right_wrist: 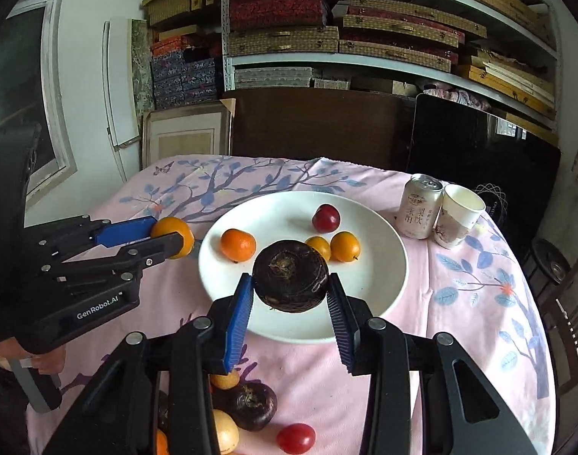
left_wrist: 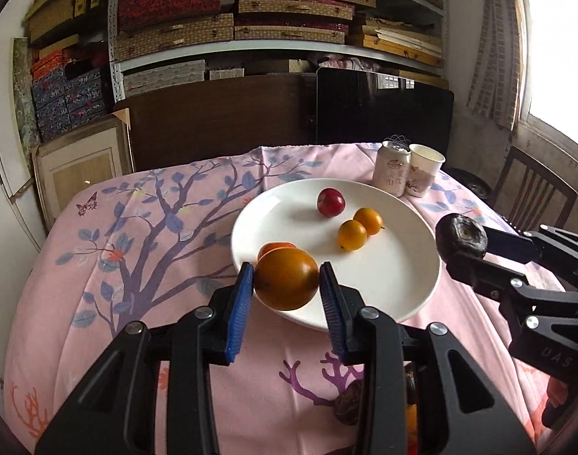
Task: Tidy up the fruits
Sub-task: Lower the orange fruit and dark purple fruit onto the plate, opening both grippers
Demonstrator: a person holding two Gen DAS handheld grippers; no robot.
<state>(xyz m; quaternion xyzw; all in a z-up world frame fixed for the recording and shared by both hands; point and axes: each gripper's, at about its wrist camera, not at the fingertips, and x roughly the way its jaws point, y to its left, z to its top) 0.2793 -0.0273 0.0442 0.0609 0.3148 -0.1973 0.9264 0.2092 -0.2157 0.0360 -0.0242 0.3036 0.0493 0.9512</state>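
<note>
The left tongs (left_wrist: 287,284) pinch a large orange fruit (left_wrist: 286,279) between their blue pads, holding it above the near rim of the white plate (left_wrist: 395,276); the right tongs (right_wrist: 291,295) pinch a dark, wrinkled purple-brown fruit (right_wrist: 291,281) in the same way, over the near part of that plate; in the left wrist view the right tongs reach in from the right edge with the dark fruit at their tip, just beside the plate's right rim, and in the right wrist view the left tongs come in from the left, their orange fruit just outside the plate's left rim; the plate sits on a table covered with a pink cloth (left_wrist: 137,235) printed with branches and blue leaves; on the plate lie a red plum-like fruit (right_wrist: 325,218), two small yellow-orange fruits (right_wrist: 345,246) side by side and touching, and a mandarin (right_wrist: 238,245) towards the left; beyond the plate, at the far right of the table, a pale drinks can (right_wrist: 420,210) stands upright, touching a paper cup (right_wrist: 459,214); on the cloth near the person, partly hidden under the right tongs, lie more loose fruits: another dark fruit (right_wrist: 253,405), a red one (right_wrist: 296,438), a pale yellow one (right_wrist: 225,430) and a small orange one (right_wrist: 224,381); a hand (right_wrist: 42,360) grips the handle of the left tongs at the lower left; behind the table stand shelves (right_wrist: 365,38) stacked with patterned boxes.
</note>
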